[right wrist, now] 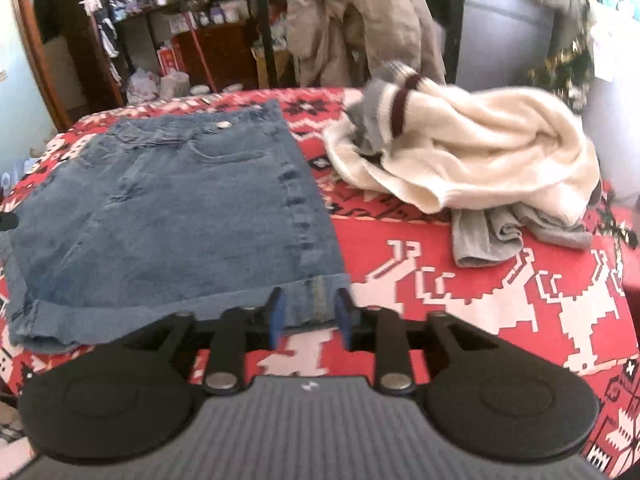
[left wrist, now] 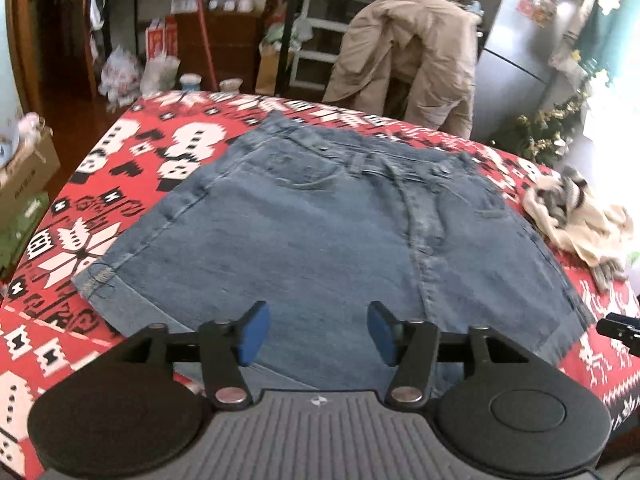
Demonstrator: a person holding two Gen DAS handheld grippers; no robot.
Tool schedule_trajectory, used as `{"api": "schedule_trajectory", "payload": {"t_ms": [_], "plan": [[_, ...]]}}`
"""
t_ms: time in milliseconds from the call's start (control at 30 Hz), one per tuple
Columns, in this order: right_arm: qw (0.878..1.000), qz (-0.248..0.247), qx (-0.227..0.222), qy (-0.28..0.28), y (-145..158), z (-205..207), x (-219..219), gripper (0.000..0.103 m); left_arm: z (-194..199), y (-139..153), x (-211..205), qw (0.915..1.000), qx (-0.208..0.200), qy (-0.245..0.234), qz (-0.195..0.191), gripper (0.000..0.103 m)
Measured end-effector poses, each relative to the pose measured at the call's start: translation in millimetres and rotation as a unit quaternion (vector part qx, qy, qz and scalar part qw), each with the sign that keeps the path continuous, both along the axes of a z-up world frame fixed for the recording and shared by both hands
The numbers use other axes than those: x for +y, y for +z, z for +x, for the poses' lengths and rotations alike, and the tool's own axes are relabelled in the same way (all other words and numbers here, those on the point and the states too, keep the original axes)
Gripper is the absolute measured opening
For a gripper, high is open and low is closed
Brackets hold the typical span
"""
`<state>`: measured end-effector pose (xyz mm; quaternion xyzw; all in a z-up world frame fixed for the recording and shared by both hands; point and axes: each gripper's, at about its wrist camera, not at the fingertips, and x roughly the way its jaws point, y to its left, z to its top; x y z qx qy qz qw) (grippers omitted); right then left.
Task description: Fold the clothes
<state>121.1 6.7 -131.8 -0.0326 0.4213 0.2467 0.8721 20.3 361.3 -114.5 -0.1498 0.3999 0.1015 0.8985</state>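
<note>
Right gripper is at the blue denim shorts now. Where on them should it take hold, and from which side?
Probably the cuffed hem corner of the blue denim shorts, approached from the near edge. The shorts lie flat with the waistband far away, and the rolled cuff gives a thick lip. The right gripper is open, already straddling that corner; the left gripper is open over the near hem.

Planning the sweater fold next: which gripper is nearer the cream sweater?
Right. The right gripper is at the denim shorts' hem corner beside the cream sweater; the left gripper hovers mid-hem, farther away.
</note>
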Motion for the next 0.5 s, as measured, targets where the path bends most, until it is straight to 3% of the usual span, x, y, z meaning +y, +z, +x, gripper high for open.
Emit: {"api": "schedule_trajectory", "payload": {"t_ms": [133,300,367,500], "plan": [[1.0,0.004,-0.024,0.0,5,-29,9,0.049,-14,-1,-31,0.9998,-0.013,-0.011,0.002,0.077],[0.999,0.011,-0.047,-0.004,10,-62,18,0.062,-33,-3,-69,0.9992,-0.03,-0.025,0.006,0.08],[0.998,0.009,-0.059,-0.01,11,-73,19,0.076,-39,-5,-77,0.9991,-0.034,-0.021,0.012,0.086],[0.995,0.0,-0.095,-0.016,17,-93,25,0.091,-50,-9,-86,0.9988,-0.039,-0.001,0.03,0.086]]}}
